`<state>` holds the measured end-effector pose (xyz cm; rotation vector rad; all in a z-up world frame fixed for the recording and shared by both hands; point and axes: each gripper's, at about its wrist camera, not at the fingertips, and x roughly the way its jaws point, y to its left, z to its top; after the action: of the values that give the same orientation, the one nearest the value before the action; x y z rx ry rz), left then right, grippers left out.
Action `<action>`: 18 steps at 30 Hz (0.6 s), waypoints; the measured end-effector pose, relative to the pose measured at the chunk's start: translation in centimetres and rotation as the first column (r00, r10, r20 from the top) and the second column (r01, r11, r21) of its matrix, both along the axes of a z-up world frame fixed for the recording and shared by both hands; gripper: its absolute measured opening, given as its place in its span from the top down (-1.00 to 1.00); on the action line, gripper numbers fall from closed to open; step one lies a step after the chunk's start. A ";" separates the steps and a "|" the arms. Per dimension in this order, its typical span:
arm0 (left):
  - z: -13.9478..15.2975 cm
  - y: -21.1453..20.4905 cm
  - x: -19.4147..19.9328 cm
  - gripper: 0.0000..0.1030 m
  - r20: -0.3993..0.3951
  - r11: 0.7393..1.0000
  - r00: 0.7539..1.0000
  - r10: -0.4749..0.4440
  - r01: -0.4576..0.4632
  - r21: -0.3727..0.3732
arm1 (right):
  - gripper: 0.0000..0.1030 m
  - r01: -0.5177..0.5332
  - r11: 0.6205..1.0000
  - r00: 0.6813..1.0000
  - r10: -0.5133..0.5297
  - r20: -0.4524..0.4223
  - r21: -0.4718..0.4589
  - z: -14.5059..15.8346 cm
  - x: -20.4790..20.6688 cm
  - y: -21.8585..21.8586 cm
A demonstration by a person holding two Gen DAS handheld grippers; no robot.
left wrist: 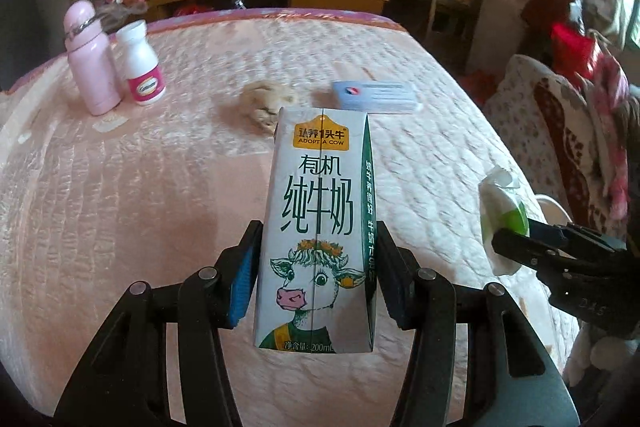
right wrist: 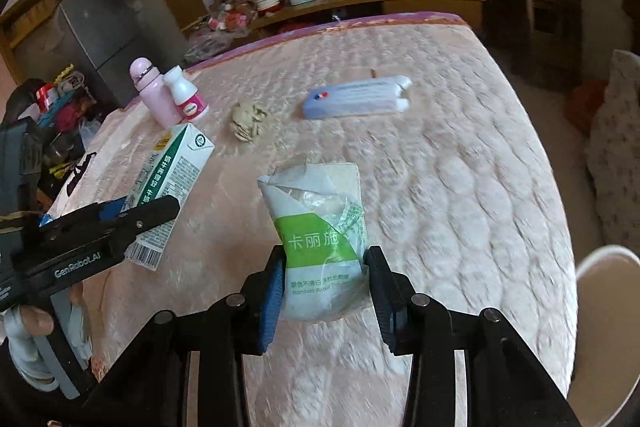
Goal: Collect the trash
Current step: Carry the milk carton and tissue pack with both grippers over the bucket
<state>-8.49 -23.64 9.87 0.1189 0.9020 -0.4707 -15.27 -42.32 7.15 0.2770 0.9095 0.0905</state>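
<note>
1. Through the left wrist camera I see my left gripper (left wrist: pixel 316 275) clamped on a milk carton (left wrist: pixel 318 227), one pad against each side, the carton upright above the pink quilted bed (left wrist: pixel 140 167). I read "ADOPT A COW" on its yellow badge, large green Chinese characters, a cartoon cow, and "200mL" at the bottom edge.
2. Far left on the bed stand a pink flask (left wrist: pixel 90 63) and, just beside it, a white pill bottle (left wrist: pixel 140 65) whose pink label is too blurred for me to read. A crumpled brown paper ball (left wrist: pixel 266 103) and a flat blue box (left wrist: pixel 374 97) lie beyond the carton.
3. At the right edge, my right gripper (left wrist: pixel 508 245) pinches a tissue packet (left wrist: pixel 502 215).
4. Through the right wrist camera that gripper (right wrist: pixel 326 287) is closed on the crumpled packet (right wrist: pixel 320 239); its green band carries white Chinese characters and below I make out "Bamboo".
5. At left, the other gripper (right wrist: pixel 132 215), marked "GenRobot.AI", grips the carton (right wrist: pixel 168 183), barcode facing me. A white bin rim (right wrist: pixel 608 255) shows at lower right, beside the bed.
</note>
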 end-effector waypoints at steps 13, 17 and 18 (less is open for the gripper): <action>0.8 -5.4 -4.7 0.00 0.061 0.994 0.993 -0.105 0.103 0.029 | 0.25 0.121 0.993 0.993 -0.121 0.011 -0.002 0.5 -5.5 -4.0; 0.7 -7.7 -5.7 0.00 0.058 0.988 0.987 -0.151 0.150 0.028 | 0.25 0.161 0.987 0.987 -0.161 0.006 -0.012 0.5 -7.1 -5.6; 0.7 -8.2 -5.9 0.00 0.055 0.987 0.985 -0.161 0.160 0.028 | 0.25 0.173 0.985 0.985 -0.173 0.003 -0.014 0.5 -7.6 -6.1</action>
<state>-14.40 -31.84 10.57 0.2270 0.8454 -0.6036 -22.83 -48.45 7.68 0.3415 0.8803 -0.0759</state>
